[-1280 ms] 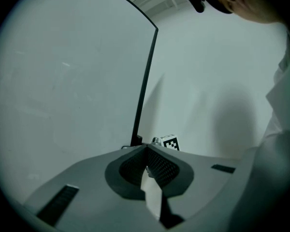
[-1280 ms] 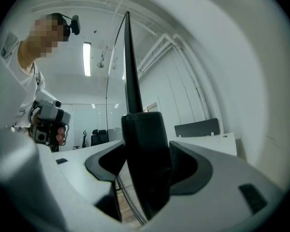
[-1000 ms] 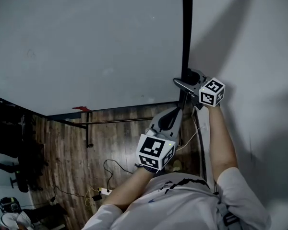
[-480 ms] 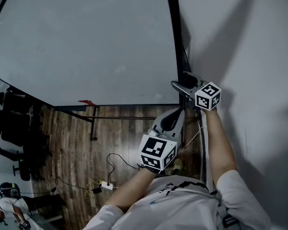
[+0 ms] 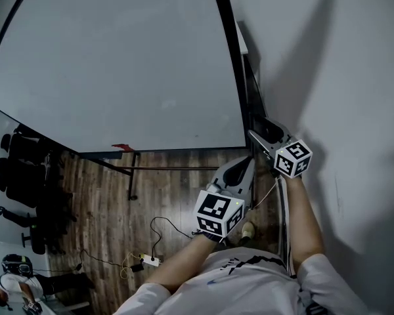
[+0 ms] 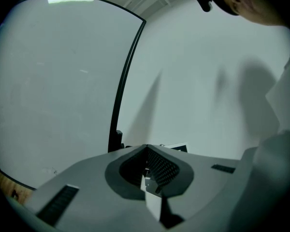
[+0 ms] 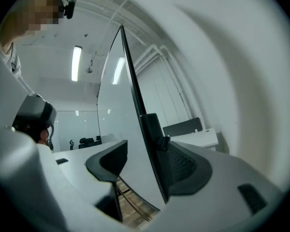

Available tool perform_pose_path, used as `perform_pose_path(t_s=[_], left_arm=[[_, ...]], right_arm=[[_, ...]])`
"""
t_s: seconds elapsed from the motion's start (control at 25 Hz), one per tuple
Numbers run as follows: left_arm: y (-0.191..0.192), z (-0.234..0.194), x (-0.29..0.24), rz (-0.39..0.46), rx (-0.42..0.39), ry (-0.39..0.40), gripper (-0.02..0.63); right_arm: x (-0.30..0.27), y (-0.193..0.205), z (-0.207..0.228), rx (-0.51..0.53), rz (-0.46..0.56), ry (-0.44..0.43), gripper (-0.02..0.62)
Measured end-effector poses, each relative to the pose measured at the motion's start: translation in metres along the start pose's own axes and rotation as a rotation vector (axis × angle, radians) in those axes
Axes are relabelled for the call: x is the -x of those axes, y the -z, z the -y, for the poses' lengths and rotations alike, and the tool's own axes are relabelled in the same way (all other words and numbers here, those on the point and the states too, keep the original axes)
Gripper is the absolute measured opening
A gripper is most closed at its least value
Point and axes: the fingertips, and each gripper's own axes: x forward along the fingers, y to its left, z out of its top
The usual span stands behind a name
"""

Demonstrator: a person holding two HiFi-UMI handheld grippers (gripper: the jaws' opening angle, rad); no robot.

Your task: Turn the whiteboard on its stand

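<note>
Right of centre in the head view, your right gripper (image 5: 261, 135) has dropped lower and a little rightward over the last second. The whiteboard (image 5: 118, 64) has gone with it: its dark right edge, which ran straight up the frame, now leans toward the upper left. I read that as the turn being under way, with much of the swing still ahead (the white face still fills the upper left of the frame).

In the right gripper view the jaws stand narrowly apart astride that dark edge. The right pad sits against the frame and the left one lies close to the white face, so you appear to hold the board by its edge. Your left gripper (image 5: 244, 166), at lower centre, has hardly shifted. Its own view shows the jaws closed together on nothing, pointing up toward the board without touching it.

Filling the right of the frame beside the gripped edge is the wall (image 5: 341, 77), near enough that the edge may strike it as it swings. Lower down, the stand's dark bars (image 5: 130, 169) cross the wooden floor (image 5: 171, 189). A power strip (image 5: 148, 260) with its cable lies by your feet at lower centre. Black chairs (image 5: 20, 169) sit at the left edge, well apart.
</note>
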Motion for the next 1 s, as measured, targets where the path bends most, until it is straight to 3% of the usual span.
perform_pose_path(t_s=[0.12, 0.28, 0.56, 1.0], left_arm=[[0.006, -0.004, 0.005, -0.004, -0.002, 0.001, 0.012], [0.007, -0.007, 0.017, 0.004, -0.012, 0.008, 0.012], [0.000, -0.014, 0.062, 0.032, -0.021, 0.021, 0.012], [0.002, -0.022, 0.135, 0.073, -0.012, 0.028, 0.012]], right_arm=[[0.017, -0.005, -0.016, 0.018, 0.023, 0.027, 0.262], [0.030, -0.016, -0.049, 0.085, 0.019, 0.040, 0.175], [0.038, -0.033, -0.119, 0.172, 0.010, 0.095, 0.126], [0.085, -0.022, -0.217, 0.156, -0.028, 0.286, 0.041]])
